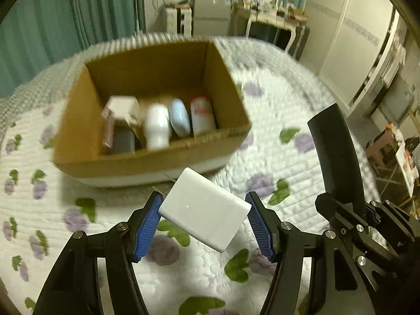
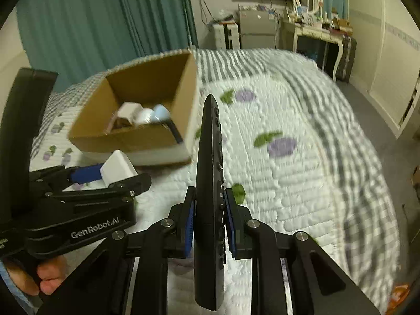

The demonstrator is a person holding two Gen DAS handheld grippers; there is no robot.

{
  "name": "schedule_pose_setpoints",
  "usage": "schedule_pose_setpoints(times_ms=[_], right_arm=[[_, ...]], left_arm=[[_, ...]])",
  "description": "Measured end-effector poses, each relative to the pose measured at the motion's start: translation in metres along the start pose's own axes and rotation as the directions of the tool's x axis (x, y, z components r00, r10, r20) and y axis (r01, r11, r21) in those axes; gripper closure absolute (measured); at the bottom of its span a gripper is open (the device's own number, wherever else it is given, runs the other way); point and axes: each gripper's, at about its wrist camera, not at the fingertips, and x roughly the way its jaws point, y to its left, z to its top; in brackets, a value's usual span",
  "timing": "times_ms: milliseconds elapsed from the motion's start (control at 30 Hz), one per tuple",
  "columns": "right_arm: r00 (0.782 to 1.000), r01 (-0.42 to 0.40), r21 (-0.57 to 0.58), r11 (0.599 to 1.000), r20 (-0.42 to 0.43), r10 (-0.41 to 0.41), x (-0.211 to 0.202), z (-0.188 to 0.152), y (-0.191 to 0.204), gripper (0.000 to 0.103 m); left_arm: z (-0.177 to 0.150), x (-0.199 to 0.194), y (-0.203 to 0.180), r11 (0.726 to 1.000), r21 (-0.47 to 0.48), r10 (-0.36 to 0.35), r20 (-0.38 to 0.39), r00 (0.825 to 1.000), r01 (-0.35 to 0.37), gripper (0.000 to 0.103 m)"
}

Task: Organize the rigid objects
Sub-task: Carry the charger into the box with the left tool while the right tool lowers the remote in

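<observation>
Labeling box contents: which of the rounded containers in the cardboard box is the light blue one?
The oval one, second from the right in the cardboard box, between the plain white bottle and the white container with red print.

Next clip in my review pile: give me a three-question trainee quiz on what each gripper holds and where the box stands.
1. True or false: the left gripper is shut on a white rectangular block.
2. Multiple choice: the right gripper holds A) a blue bottle, B) a black remote control, C) nothing.
3. Fill in: the cardboard box sits on the floral ____ and already holds several items, among them a white bottle.

Key: 1 true; 2 B; 3 quilt.
</observation>
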Motion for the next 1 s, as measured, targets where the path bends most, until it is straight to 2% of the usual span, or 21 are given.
schedule_pose_setpoints(times_ms=[233,400,533,733,1000], right_arm=[[0.996,0.002,-0.071,0.998,0.092,0.004,-0.063,0.029,0.037,0.084],[0.990,-0.016,-0.133,0.991,0.136,0.034,-0.096,0.047,0.070,0.084],[0.987,-0.024,-0.174,0.984,0.153,0.051,-0.107,0.061,0.091,0.084],[0.985,-0.038,-0.238,0.970,0.156,0.077,-0.095,0.092,0.119,0.084],[0.987,-0.062,-0.233,0.970,0.133,0.095,-0.034,0.140,0.128,0.084]], left_arm=[[0.015,-0.086,0.033,1.000,-0.006,0.005,0.122,0.993,-0.004,0.038],[0.025,-0.130,0.048,1.000,0.014,0.008,0.186,0.983,-0.011,0.038],[0.029,-0.155,0.066,1.000,0.016,0.019,0.242,0.970,-0.023,0.038],[0.044,-0.154,0.092,0.999,0.011,0.041,0.267,0.963,-0.046,0.038],[0.074,-0.110,0.115,0.994,0.033,0.091,0.257,0.962,-0.103,0.038]])
